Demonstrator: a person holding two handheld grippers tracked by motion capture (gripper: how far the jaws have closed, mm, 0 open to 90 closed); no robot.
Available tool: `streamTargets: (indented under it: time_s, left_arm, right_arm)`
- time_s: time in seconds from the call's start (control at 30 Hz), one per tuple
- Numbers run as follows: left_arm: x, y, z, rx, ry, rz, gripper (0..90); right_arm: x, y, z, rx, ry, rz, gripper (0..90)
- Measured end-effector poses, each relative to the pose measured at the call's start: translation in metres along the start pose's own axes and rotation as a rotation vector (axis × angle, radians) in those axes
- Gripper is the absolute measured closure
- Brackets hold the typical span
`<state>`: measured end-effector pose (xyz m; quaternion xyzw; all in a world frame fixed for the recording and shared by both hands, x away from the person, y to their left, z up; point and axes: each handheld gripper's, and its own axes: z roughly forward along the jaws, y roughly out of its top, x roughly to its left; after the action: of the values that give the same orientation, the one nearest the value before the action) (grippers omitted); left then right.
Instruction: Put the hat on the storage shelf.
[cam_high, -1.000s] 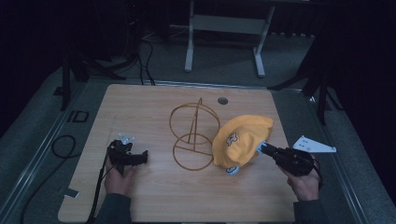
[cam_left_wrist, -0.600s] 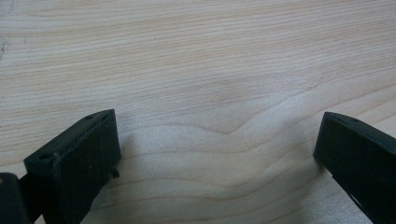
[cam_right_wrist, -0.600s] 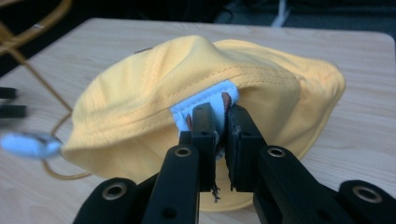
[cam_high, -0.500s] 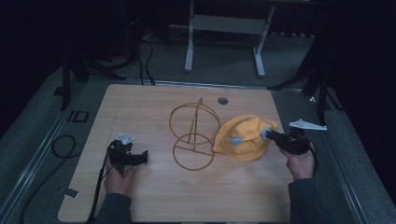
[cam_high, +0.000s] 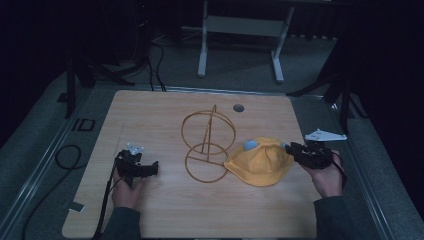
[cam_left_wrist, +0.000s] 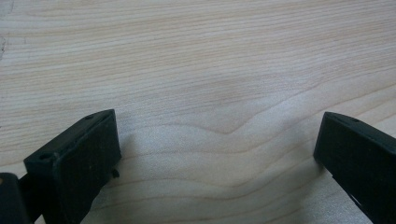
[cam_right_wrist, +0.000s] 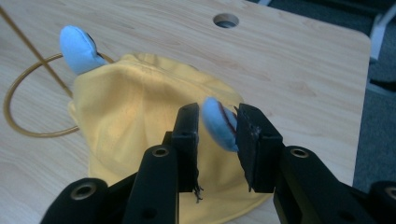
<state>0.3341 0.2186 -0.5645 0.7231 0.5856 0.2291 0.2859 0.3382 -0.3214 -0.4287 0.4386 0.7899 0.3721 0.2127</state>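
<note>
Yellow cloth is what I am working: a yellow hat (cam_high: 260, 165) with two light-blue ears lies flat on the wooden surface (cam_high: 165, 210), its left edge touching the base ring of a gold wire stand (cam_high: 207, 145). I take that stand as my landmark. My right gripper (cam_high: 292, 148) sits at the side of the hat away from the stand; its jaws have just been opening and now stand a little apart around one blue ear (cam_right_wrist: 217, 122), which lies loose between them, close to the right pad. The other ear (cam_right_wrist: 78, 48) lies next to the stand. My left gripper (cam_high: 152, 167) rests on the surface to the left of the stand, jaws spread wide, holding nothing.
</note>
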Motion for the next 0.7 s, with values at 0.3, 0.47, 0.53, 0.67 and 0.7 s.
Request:
streamTargets:
  time_s: [0.3,0.47,0.53,0.67,0.7]
  left_arm:
    - [0.000,0.000,0.000,0.000,0.000,0.000,0.4]
    - [0.000,0.000,0.000,0.001,0.000,0.000,0.4]
    - [0.000,0.000,0.000,0.000,0.000,0.000,0.4]
    - [0.000,0.000,0.000,0.000,0.000,0.000,0.4]
    - [0.000,0.000,0.000,0.000,0.000,0.000,0.4]
  right_arm:
    - [0.010,0.015,0.008,0.072,0.014,-0.115,68.6]
    - [0.013,0.023,0.015,0.112,0.015,-0.163,68.2]
    - [0.013,0.026,0.016,0.122,0.017,-0.174,68.2]
    - [0.015,0.031,0.017,0.143,0.023,-0.197,66.1]
    - [0.015,0.032,0.018,0.148,0.023,-0.199,65.7]
